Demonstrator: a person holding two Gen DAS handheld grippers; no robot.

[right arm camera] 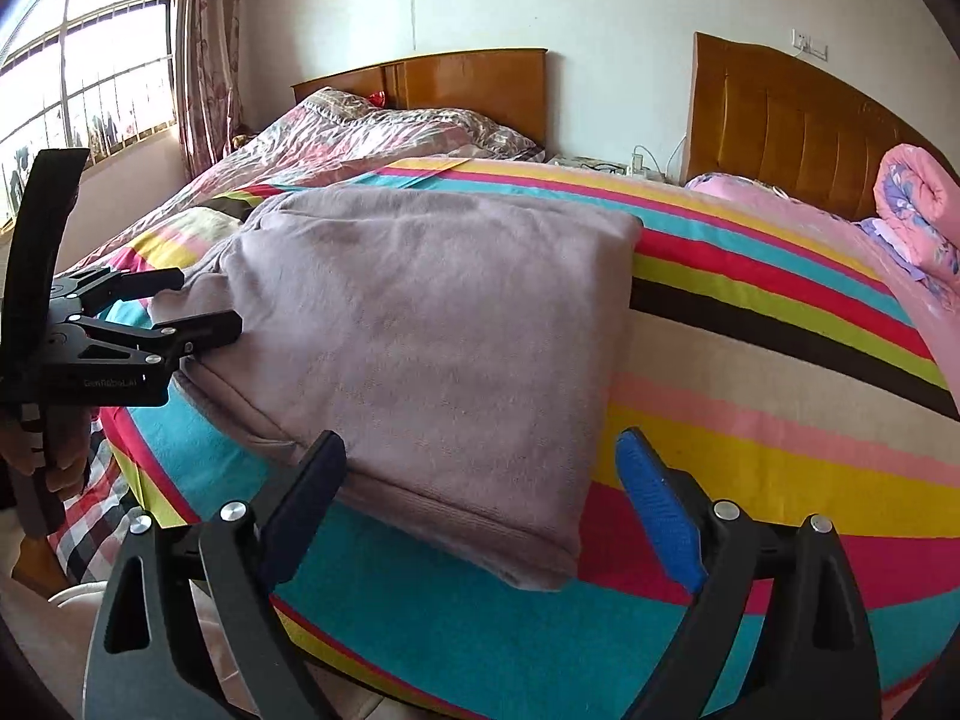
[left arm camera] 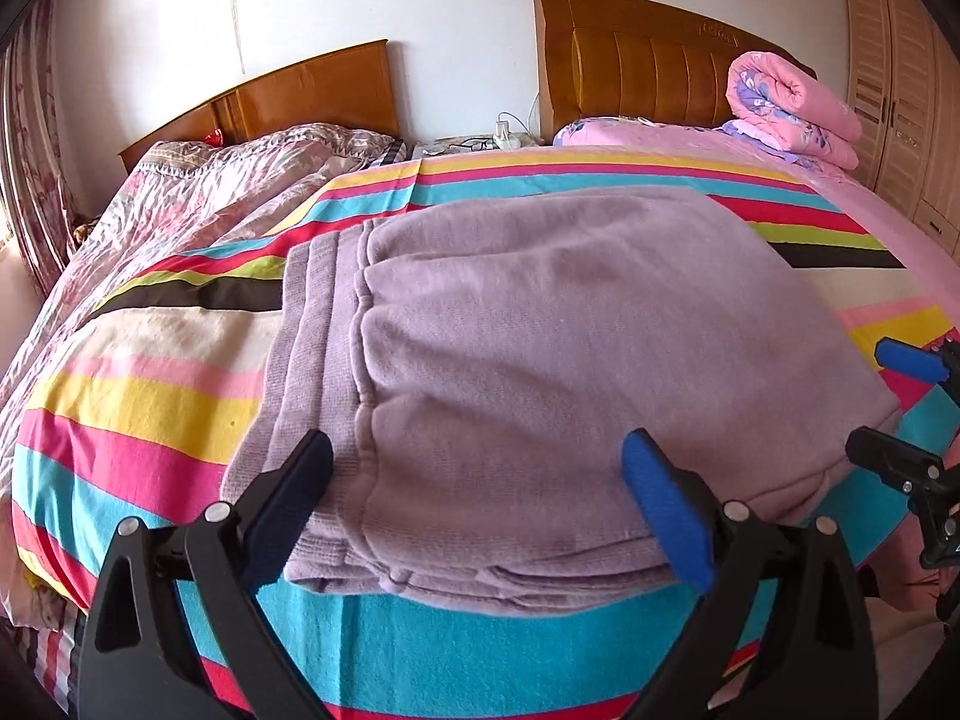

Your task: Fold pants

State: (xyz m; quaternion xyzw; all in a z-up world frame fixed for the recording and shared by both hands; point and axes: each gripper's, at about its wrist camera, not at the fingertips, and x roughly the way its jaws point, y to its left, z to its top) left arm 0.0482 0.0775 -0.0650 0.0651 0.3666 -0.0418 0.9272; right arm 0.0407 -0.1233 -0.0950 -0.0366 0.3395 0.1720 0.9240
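Observation:
The lilac knit pants [left arm camera: 540, 372] lie folded in a thick rectangle on the striped bed cover [left arm camera: 138, 396], waistband to the left. My left gripper [left arm camera: 480, 462] is open, its fingers spread either side of the stack's near edge, just above it. In the right wrist view the pants [right arm camera: 432, 336] lie ahead, and my right gripper [right arm camera: 486, 468] is open over their near right corner. The left gripper also shows there [right arm camera: 192, 306], at the pants' left edge. The right gripper's fingers [left arm camera: 906, 360] show at the right edge of the left wrist view.
A rolled pink quilt [left arm camera: 792, 108] lies by the right headboard [left arm camera: 648, 66]. A crumpled floral duvet [left arm camera: 198, 198] covers the left bed. A nightstand with cables [left arm camera: 480, 144] stands between the headboards. A wardrobe [left arm camera: 900, 108] is at the right, a window [right arm camera: 90, 60] at the left.

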